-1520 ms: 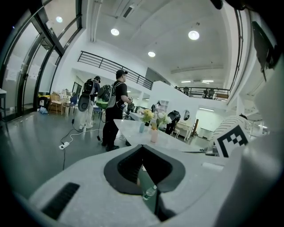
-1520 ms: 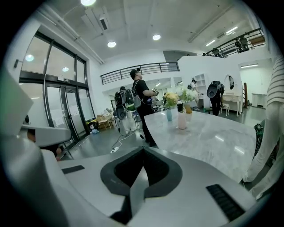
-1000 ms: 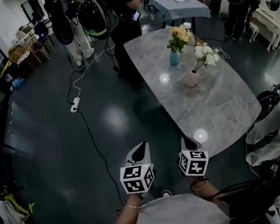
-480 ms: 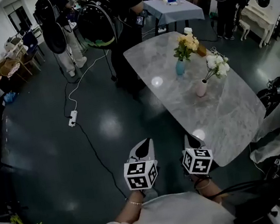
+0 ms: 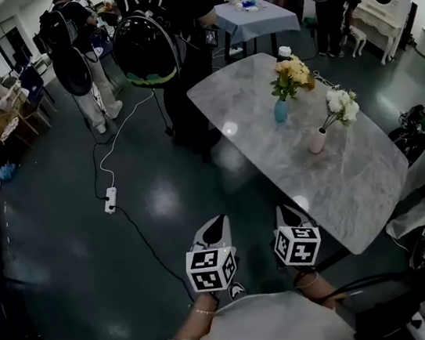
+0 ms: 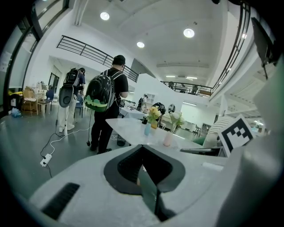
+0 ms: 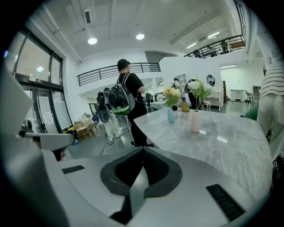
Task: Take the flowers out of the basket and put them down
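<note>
Table (image 5: 340,178) bearing flowers (image 5: 293,75) has drawn nearer; person (image 5: 189,66) stands beside it

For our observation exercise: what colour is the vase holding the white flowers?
Pale pink. The vase shows best in the right gripper view.

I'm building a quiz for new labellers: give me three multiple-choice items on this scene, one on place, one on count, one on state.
1. The blue vase stands on: A the floor; B the table; C a chair.
2. Vases on the table: A one; B two; C four.
3. The left hand-held gripper is: A shut, empty; B open; C holding a flower.
Key: 1B, it sits on the marble top; 2B, blue vase and pink vase; 3A, jaws meet, nothing between.
</note>
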The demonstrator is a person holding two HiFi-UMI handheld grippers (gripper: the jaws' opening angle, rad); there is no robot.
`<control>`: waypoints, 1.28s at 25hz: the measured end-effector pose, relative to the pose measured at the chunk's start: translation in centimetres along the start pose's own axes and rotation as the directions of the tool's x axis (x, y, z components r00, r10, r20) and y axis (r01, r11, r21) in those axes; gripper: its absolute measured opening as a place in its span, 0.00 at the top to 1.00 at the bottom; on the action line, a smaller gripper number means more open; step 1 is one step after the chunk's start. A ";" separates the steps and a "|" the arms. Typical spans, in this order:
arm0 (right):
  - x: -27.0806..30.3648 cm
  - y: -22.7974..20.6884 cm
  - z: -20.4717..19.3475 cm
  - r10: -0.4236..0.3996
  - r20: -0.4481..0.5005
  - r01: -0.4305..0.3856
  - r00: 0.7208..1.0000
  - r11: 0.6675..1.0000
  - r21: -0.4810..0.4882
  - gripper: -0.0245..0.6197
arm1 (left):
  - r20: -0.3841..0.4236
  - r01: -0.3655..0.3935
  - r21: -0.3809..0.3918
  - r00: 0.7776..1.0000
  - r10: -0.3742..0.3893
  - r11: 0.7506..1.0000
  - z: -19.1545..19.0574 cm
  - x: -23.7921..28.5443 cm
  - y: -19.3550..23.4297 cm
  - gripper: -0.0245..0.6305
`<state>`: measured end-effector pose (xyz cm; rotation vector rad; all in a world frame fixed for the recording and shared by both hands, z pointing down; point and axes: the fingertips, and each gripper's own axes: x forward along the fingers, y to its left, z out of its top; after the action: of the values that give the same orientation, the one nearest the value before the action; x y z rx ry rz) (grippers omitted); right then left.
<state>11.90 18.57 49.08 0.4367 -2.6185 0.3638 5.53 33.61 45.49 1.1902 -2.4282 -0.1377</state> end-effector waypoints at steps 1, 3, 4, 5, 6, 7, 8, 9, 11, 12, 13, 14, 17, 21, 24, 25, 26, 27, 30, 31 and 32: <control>0.3 0.2 0.0 -0.008 -0.002 0.008 1.000 1.000 0.006 0.95 | 0.001 0.005 0.000 1.000 -0.005 1.000 0.3 0.2 0.6 0.95; 0.6 0.0 -0.2 -0.033 -0.011 0.033 0.999 0.999 0.016 0.95 | 0.001 0.016 -0.003 1.000 -0.016 1.000 0.7 0.8 1.5 0.95; 0.6 -0.4 -0.3 -0.050 -0.018 0.050 0.999 0.999 0.021 0.95 | -0.001 0.023 -0.006 1.000 -0.023 1.000 0.7 1.1 1.7 0.95; 0.6 -0.9 -0.5 -0.069 -0.025 0.069 0.997 0.997 0.026 0.95 | -0.005 0.030 -0.012 1.000 -0.030 0.999 0.7 1.4 1.9 0.95; 0.5 -1.4 -0.6 -0.088 -0.030 0.088 0.996 0.996 0.030 0.95 | -0.009 0.036 -0.019 0.999 -0.036 0.999 0.5 1.7 2.1 0.95; 0.4 -1.8 -0.7 -0.105 -0.034 0.106 0.994 0.994 0.034 0.95 | -0.014 0.041 -0.025 0.999 -0.041 0.999 0.4 2.0 2.2 0.95; 0.4 -2.3 -0.7 -0.121 -0.036 0.122 0.992 0.992 0.038 0.95 | -0.020 0.045 -0.032 0.999 -0.046 0.998 0.2 2.3 2.3 0.95; 0.4 -2.7 -0.6 -0.134 -0.035 0.136 0.990 0.990 0.043 0.95 | -0.025 0.050 -0.037 0.998 -0.051 0.998 0.1 2.7 2.4 0.95; 0.5 -3.4 -0.5 -0.155 -0.032 0.156 0.987 0.986 0.058 0.95 | -0.036 0.064 -0.042 0.997 -0.065 0.997 -0.2 3.4 2.2 0.95; 0.5 -3.7 -0.5 -0.163 -0.031 0.164 0.986 0.984 0.065 0.95 | -0.042 0.072 -0.041 0.996 -0.074 0.997 -0.3 3.8 2.0 0.95; 0.6 -4.0 -0.5 -0.170 -0.032 0.172 0.985 0.982 0.073 0.95 | -0.049 0.081 -0.039 0.995 -0.083 0.996 -0.4 4.1 1.8 0.95; 0.6 -4.2 -0.5 -0.176 -0.036 0.178 0.984 0.981 0.079 0.95 | -0.056 0.090 -0.035 0.994 -0.092 0.995 -0.4 4.5 1.5 0.95; 1.2 -5.2 -1.0 -0.191 -0.053 0.196 0.980 0.975 0.103 0.95 | -0.079 0.112 -0.021 0.991 -0.113 0.994 -0.7 5.8 0.9 0.95; 3.0 -7.1 -0.3 -0.225 -0.044 0.229 0.973 0.962 0.147 0.95 | -0.100 0.141 0.005 0.985 -0.140 0.990 -0.1 8.8 0.7 0.95; 4.6 -8.8 0.8 -0.248 -0.031 0.250 0.968 0.953 0.170 0.95 | -0.115 0.164 0.020 0.980 -0.161 0.986 0.4 11.6 0.3 0.95; 5.1 -9.5 1.2 -0.256 -0.029 0.257 0.966 0.950 0.178 0.95 | -0.120 0.174 0.026 0.978 -0.169 0.984 0.7 12.7 0.1 0.95; 5.7 -10.2 1.7 -0.267 -0.026 0.267 0.963 0.945 0.187 0.95 | -0.125 0.187 0.032 0.975 -0.181 0.982 1.1 13.9 -0.2 0.95; 6.3 -11.1 2.3 -0.280 -0.022 0.279 0.960 0.940 0.199 0.95 | -0.129 0.203 0.040 0.972 -0.196 0.978 1.5 15.3 -0.7 0.95; 7.8 -14.0 4.0 -0.320 -0.012 0.314 0.947 0.921 0.232 0.95 | -0.144 0.255 0.066 0.959 -0.244 0.965 2.9 19.6 -2.5 0.95; 8.3 -15.0 4.5 -0.335 -0.010 0.327 0.942 0.913 0.244 0.95 | -0.151 0.273 0.075 0.954 -0.260 0.959 3.3 20.9 -3.0 0.95; 8.6 -15.9 4.9 -0.350 -0.007 0.340 0.937 0.904 0.257 0.95 | -0.159 0.291 0.085 0.948 -0.275 0.953 3.7 22.1 -3.6 0.95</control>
<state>8.45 0.33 51.78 0.9883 -2.4705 0.5771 -5.30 13.91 48.57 1.5387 -2.1515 -0.0048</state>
